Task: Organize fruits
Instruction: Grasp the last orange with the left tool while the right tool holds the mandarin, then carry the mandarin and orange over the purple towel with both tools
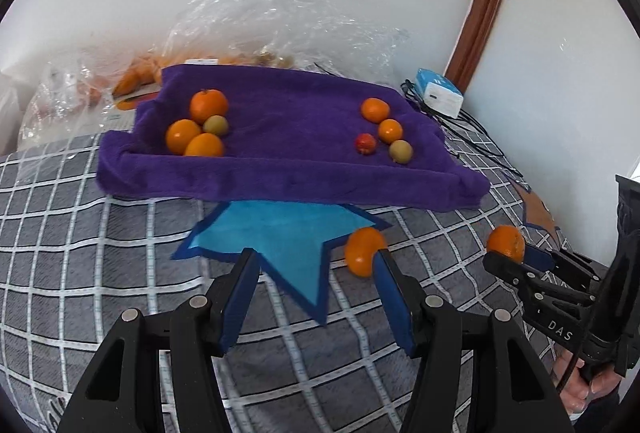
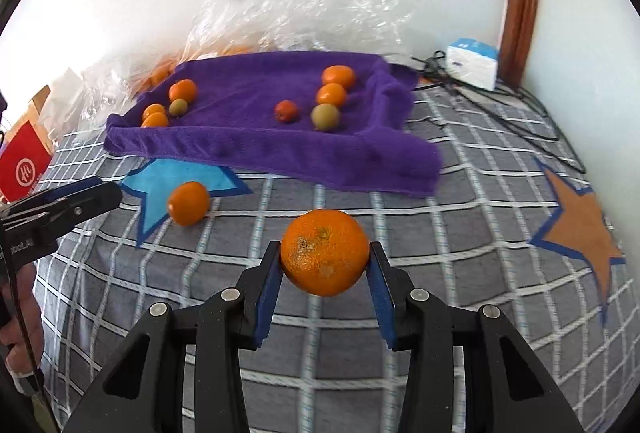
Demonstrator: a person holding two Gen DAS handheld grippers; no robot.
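Observation:
A purple towel [image 1: 288, 137] [image 2: 256, 141] lies on the checked bed. On it are two groups of fruit: oranges and a green fruit at the left [image 1: 200, 125] [image 2: 168, 105], and oranges, a small red fruit [image 1: 365, 143] [image 2: 286, 110] and a green fruit [image 1: 401, 151] [image 2: 325, 116] at the right. A loose orange [image 1: 362, 249] [image 2: 188, 208] lies on the bed by the blue star. My left gripper [image 1: 316, 261] is open and empty, the loose orange just beyond its right finger. My right gripper [image 2: 325, 257] is shut on an orange [image 2: 325, 253] [image 1: 506, 241], held above the bed.
Crinkled clear plastic bags [image 1: 280, 17] with more fruit sit behind the towel by the wall. A white and blue box [image 1: 438, 93] and black cables [image 2: 500, 101] lie at the back right. A red box [image 2: 22, 165] is at the far left. An orange star patch [image 2: 580, 229] marks the bed.

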